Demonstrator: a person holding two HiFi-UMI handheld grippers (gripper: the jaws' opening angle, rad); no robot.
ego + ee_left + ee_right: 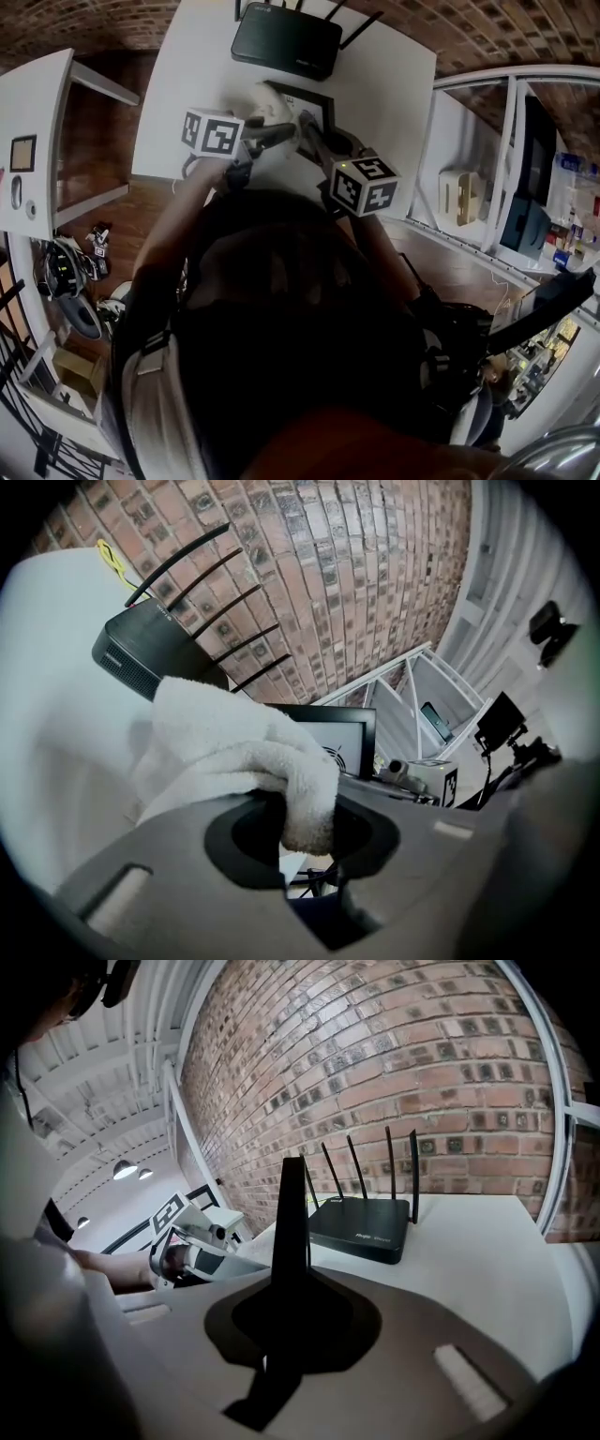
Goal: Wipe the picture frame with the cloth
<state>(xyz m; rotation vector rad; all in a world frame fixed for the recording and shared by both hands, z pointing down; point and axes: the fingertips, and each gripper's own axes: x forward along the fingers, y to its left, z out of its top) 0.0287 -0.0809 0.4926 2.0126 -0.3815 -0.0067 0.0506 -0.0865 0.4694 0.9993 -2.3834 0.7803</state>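
White counter (178, 94) under a brick wall, black router (286, 42) at its far edge. Head view: picture frame (317, 98) just in front of the router, white cloth (265, 105) against its left side. Left gripper view: left claw (305, 829) nearly closed, pinching a fold of the cloth; the cloth is bunched over the frame's front. Right gripper view: right claw (289, 1312) clamped tight on the frame's edge, which shows edge-on and upright.

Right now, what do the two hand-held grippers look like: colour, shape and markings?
The left gripper and the right gripper look alike: a broad, matt grey plastic body with a dark rounded recess at the jaws. Each carries a white cube with black square markers: left cube, right cube.
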